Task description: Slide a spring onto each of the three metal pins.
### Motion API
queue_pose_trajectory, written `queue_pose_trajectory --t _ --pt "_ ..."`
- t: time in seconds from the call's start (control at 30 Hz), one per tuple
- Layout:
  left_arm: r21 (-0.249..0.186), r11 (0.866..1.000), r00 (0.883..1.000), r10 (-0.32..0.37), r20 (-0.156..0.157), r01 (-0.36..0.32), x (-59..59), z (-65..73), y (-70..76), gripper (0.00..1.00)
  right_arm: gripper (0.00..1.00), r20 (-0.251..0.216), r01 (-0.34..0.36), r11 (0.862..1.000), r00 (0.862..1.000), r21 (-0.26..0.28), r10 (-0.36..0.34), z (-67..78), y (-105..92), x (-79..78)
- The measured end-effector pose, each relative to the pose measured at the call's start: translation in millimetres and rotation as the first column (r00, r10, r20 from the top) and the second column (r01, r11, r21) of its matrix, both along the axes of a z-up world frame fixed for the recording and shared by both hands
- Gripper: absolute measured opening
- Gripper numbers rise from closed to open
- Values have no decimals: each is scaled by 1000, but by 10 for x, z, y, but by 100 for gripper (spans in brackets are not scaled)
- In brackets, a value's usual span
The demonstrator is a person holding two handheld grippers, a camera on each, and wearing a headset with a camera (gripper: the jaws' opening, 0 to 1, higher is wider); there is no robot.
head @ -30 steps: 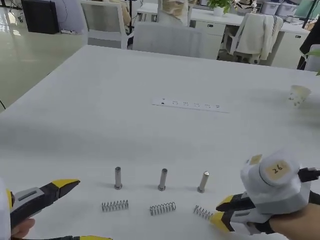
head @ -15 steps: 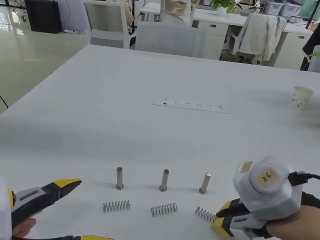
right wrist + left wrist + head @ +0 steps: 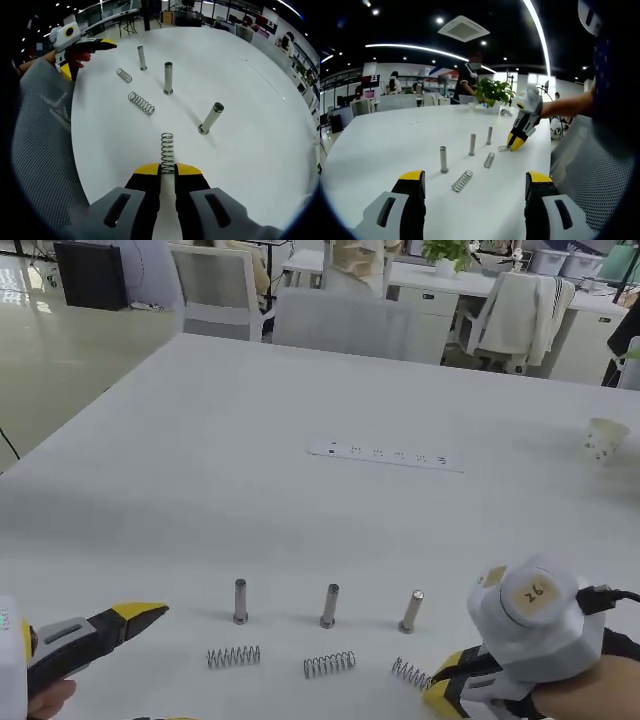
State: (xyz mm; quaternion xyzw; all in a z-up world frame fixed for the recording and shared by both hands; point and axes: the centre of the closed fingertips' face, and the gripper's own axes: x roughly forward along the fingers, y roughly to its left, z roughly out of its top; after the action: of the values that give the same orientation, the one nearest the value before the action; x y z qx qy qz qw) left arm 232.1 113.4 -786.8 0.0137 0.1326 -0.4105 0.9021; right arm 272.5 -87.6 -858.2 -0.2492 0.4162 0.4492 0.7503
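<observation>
**A:** What are the jaws of the right gripper (image 3: 174, 171) doing?

**B:** They are drawn almost together, pinching the near end of the right-hand spring (image 3: 167, 145). That spring lies flat on the worktop (image 3: 300, 390), close to its near edge.

**A:** Does the head view bear that out?

**B:** Partly. There the gripper's white body covers most of the grip, and the spring's free end pokes out towards the right pin (image 3: 412, 610). The right gripper view looks straight along the yellow tips and shows the coil between them.

**A:** And the left gripper (image 3: 475, 178)?

**B:** Its jaws are spread wide and hold nothing. It is above the near edge, left of the pins. Its own view shows the right gripper across the worktop, tips down at the spring.

**A:** The rest?

**B:** The left pin (image 3: 240, 600), middle pin (image 3: 330, 605) and right pin stand upright in a row along the near edge, all bare. The left spring (image 3: 233, 656) and middle spring (image 3: 329, 664) lie between that row and the edge.
</observation>
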Motion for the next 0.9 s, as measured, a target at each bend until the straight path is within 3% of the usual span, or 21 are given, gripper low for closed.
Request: queue_pose_trajectory --t 0.53,0.9 --pt "21 998 998 -63 -8 63 -55 -15 -80 69 8 13 -82 996 997 33 81 281 256 -118" --pt "43 991 992 -125 2 125 -17 15 -196 60 8 33 -182 983 983 35 181 434 515 -167"
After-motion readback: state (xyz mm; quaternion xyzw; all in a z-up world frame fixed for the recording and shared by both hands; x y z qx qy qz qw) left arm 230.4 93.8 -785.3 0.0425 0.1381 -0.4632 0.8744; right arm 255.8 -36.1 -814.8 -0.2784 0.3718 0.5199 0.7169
